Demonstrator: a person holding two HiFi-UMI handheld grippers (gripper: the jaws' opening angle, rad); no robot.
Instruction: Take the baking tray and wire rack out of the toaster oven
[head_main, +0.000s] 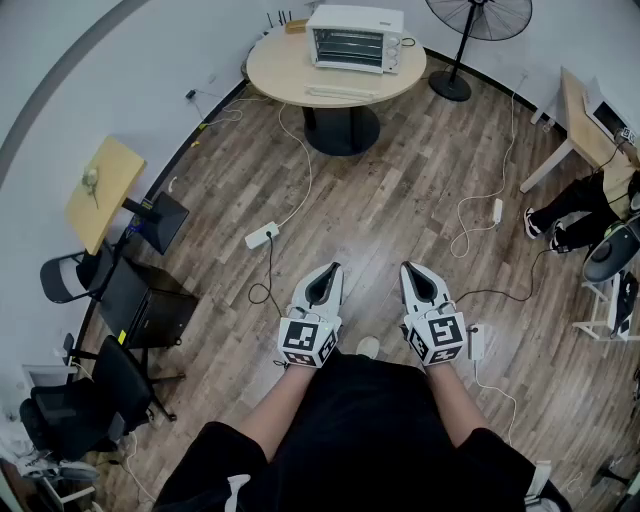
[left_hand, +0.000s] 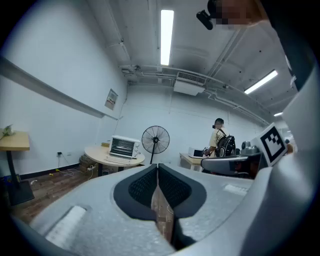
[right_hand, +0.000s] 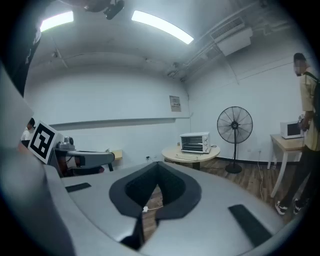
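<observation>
left gripper: jaws pressed together, nothing held, well short of oven. oven on table, straight ahead of both grippers, long axis crosswise, door side facing here, apparently closed. right gripper: jaws together too, empty, about as far from oven as the left, neither clearly nearer. tray and rack not visible, presumably inside oven; too small to tell. flat pale item just in front of oven, unidentifiable.

Toaster oven interior (far off) too small, indistinct
</observation>
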